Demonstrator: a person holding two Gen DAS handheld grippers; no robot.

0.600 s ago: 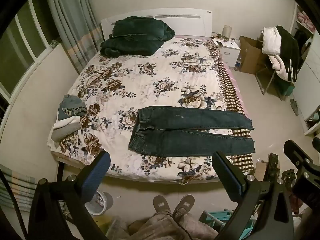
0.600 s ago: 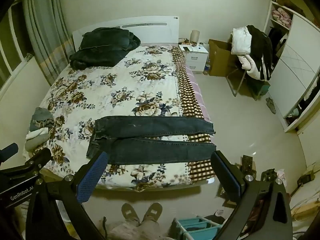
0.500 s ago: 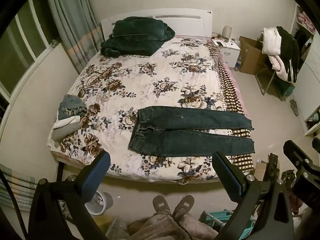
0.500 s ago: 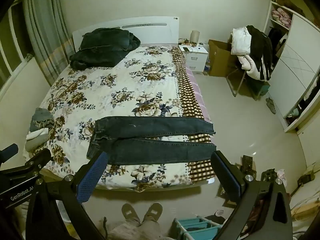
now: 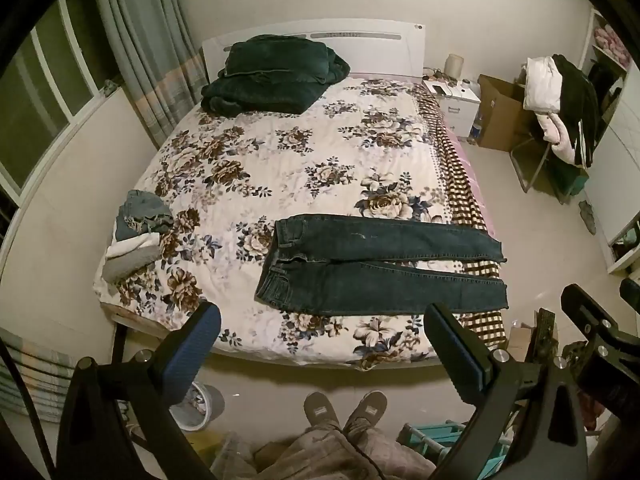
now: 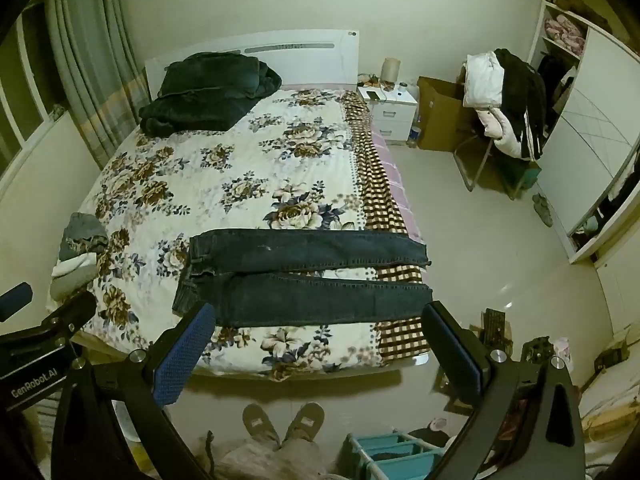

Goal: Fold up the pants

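Observation:
Dark blue jeans (image 5: 380,268) lie flat across the foot of the bed, waist to the left, both legs side by side reaching the right edge. They also show in the right wrist view (image 6: 308,276). My left gripper (image 5: 320,344) is open and empty, held high above the floor in front of the bed, well short of the jeans. My right gripper (image 6: 318,344) is open and empty too, at about the same height and distance. Each gripper shows at the edge of the other's view.
The bed has a floral cover (image 5: 280,152) with a dark green blanket (image 5: 272,72) at the headboard and a small pile of folded clothes (image 5: 136,232) at its left edge. The person's feet (image 5: 344,408) stand before the bed. A chair with clothes (image 5: 560,100) stands at right.

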